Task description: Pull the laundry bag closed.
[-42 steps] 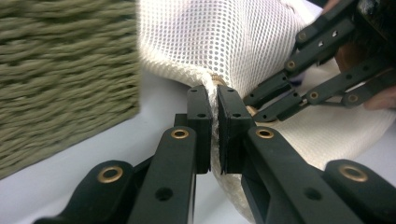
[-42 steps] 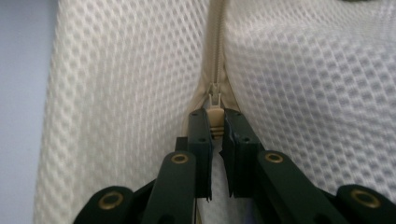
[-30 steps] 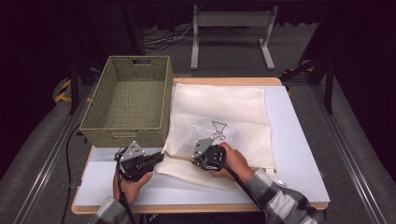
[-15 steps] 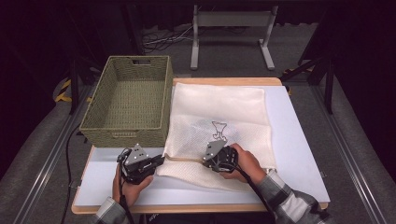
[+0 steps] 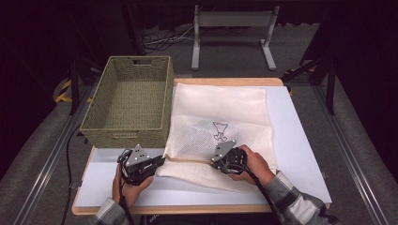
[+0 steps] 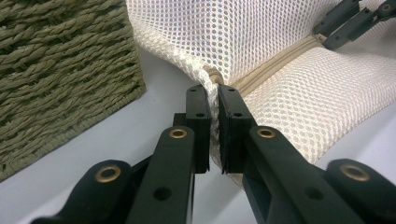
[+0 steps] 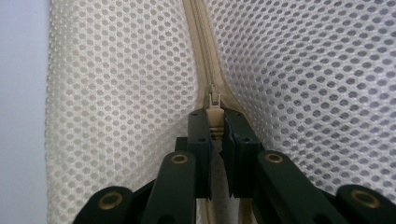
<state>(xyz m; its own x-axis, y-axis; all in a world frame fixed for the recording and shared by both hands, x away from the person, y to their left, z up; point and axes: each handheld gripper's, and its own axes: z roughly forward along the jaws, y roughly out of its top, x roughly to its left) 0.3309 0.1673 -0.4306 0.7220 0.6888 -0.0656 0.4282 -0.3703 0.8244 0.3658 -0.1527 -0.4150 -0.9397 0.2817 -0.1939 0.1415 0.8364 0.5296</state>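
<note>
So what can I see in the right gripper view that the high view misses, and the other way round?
The right gripper view alone makes out the beige zipper pull pinched between the right hand-held gripper, with the zip's teeth running up ahead of it. The high view alone takes in the woven basket, the white table, the left hand-held gripper clamped on the bag's near left corner, and a small dark drawing on the bag. Both show the cream mesh bag and the right hand-held gripper at its zipper seam.
</note>
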